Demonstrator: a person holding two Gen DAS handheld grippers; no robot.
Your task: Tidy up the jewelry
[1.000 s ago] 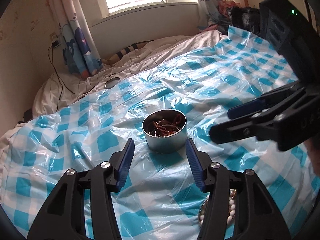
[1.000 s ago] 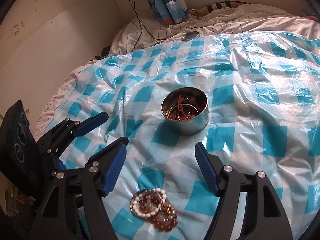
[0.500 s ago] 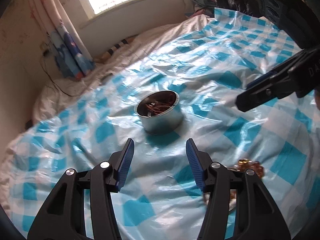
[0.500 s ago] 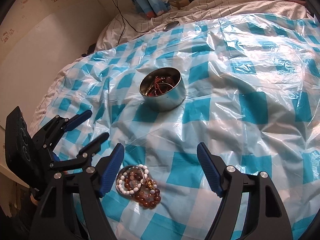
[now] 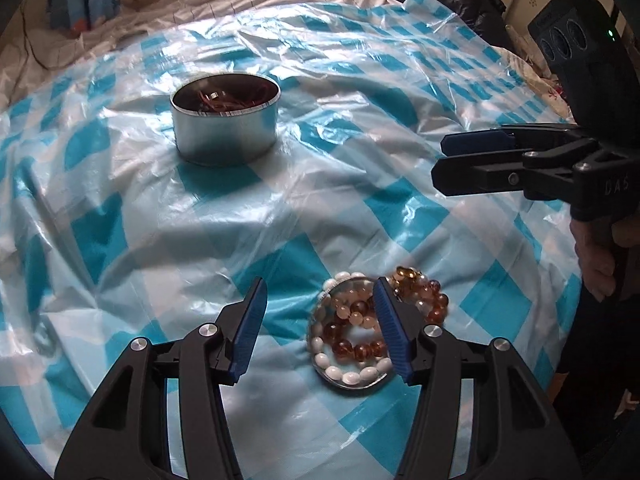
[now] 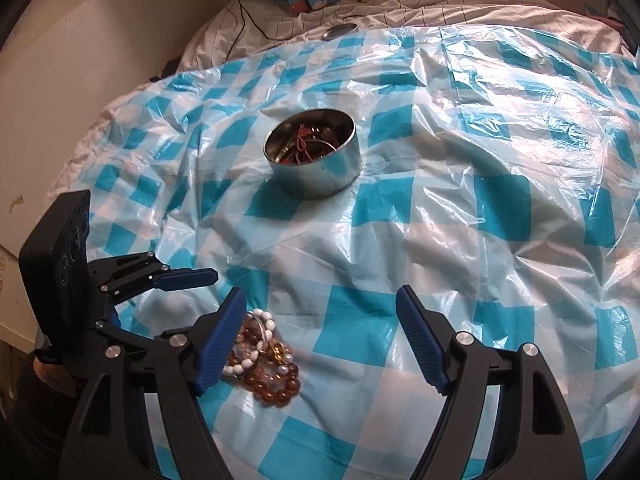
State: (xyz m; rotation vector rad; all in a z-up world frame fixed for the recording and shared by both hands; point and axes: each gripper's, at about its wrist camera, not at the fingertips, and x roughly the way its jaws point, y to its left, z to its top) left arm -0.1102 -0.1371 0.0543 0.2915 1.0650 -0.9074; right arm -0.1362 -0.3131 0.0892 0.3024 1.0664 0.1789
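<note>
Left wrist view: bracelets (image 5: 360, 332) lie mid-sheet (image 5: 280, 208), well apart from tin (image 5: 225, 118).

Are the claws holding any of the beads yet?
No, nothing is held. The left gripper hangs open beside the bead bracelets, and the right gripper, jaws opening, has only the checked plastic sheet between them.

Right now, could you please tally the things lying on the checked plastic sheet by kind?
Round metal tins: 1, open, holding red and brown jewelry.
Shiny metal rings: 1, lying under the beads.
White bead bracelets: 1.
Amber and brown bead bracelets: several, heaped together, exact count unclear.
Total: 3 things plus the amber heap.
</note>
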